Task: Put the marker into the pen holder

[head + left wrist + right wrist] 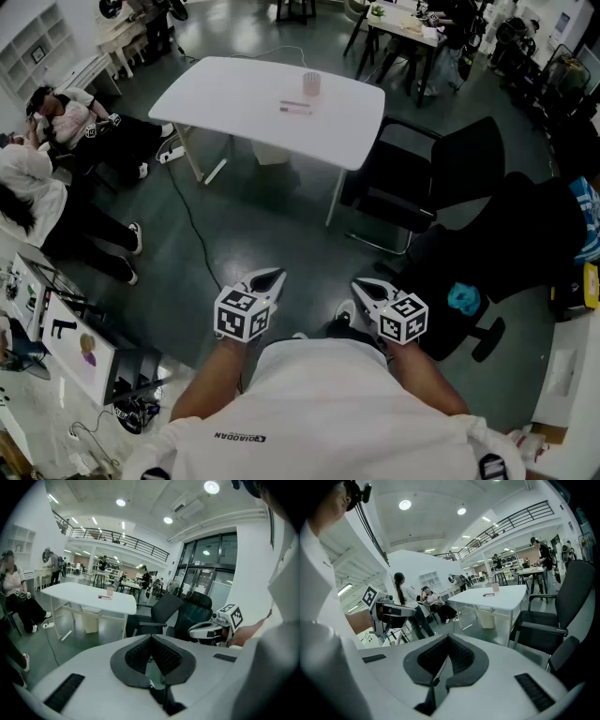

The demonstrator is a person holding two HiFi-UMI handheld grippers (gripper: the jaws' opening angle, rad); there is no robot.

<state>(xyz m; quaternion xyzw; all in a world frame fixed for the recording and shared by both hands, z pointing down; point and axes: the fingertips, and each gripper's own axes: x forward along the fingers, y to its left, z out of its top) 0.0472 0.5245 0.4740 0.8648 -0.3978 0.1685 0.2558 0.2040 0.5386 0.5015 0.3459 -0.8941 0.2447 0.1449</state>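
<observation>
So at this point nothing had been picked up. Both grippers were tucked in close to the person's body, well away from the table (234,103), with open floor in between.

The left gripper (267,279) had its jaws pressed together with nothing between them, and its own view showed the pads meeting at the tip. Same for the right gripper (367,289): clenched and empty. Both tilted a bit downward.

The marker (296,108) was lying flat on the tabletop, far ahead of both sets of jaws. From the head view its long axis ran roughly side to side, so it lay crosswise to the direction the person would come from. The holder (311,84) stood upright just behind it, near but apart as far as I could tell.

Which hand was nearer? Pretty much a toss-up, I'd say. The marker sat about midway between the two lines the grippers pointed along, maybe a touch toward the left one. Either way the whole body needed to close the gap before any reach mattered.

Looks-wise the marker was a thin stick, dark with a reddish tint, too small to make out a cap. The holder was a small pinkish cup.
</observation>
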